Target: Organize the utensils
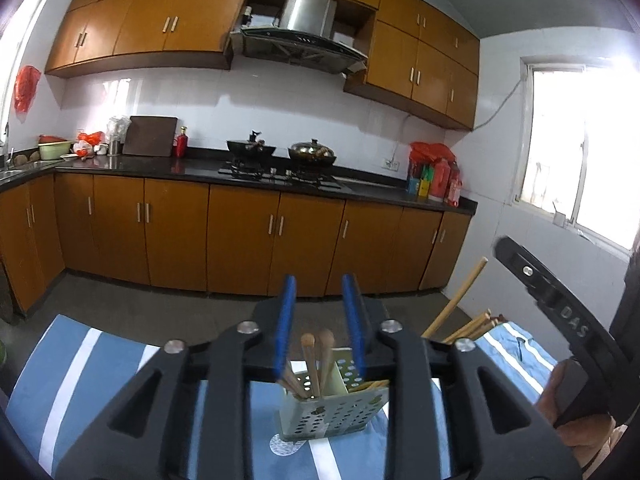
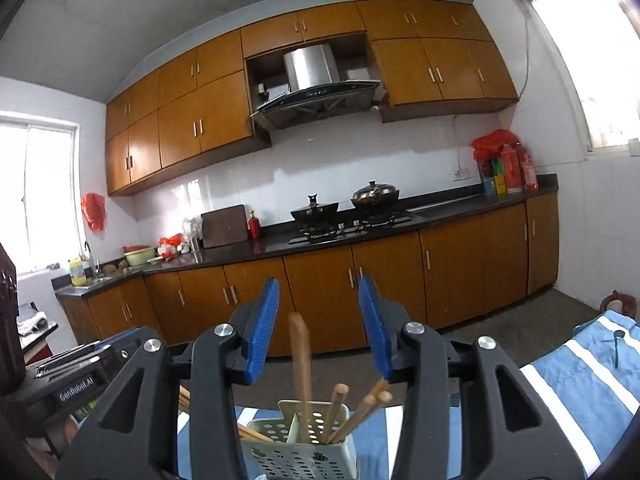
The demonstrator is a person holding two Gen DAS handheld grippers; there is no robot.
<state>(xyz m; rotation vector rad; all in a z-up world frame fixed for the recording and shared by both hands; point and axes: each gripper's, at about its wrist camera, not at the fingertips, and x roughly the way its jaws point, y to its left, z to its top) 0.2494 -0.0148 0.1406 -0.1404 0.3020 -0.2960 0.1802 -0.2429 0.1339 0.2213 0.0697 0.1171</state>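
Chopsticks (image 2: 306, 376) upright in holder (image 2: 300, 452) below both grippers (image 2: 319, 326) (image 1: 320, 326), jaws apart, empty.

The kitchen is being lit by daylight from a window (image 1: 580, 152) that is being blown out to white. Glare is being thrown across the wall tiles (image 1: 120, 92). Straight lines are being bowed near the edges, corners are being vignetted black, and one chopstick (image 2: 302, 364) is being smeared by motion blur.
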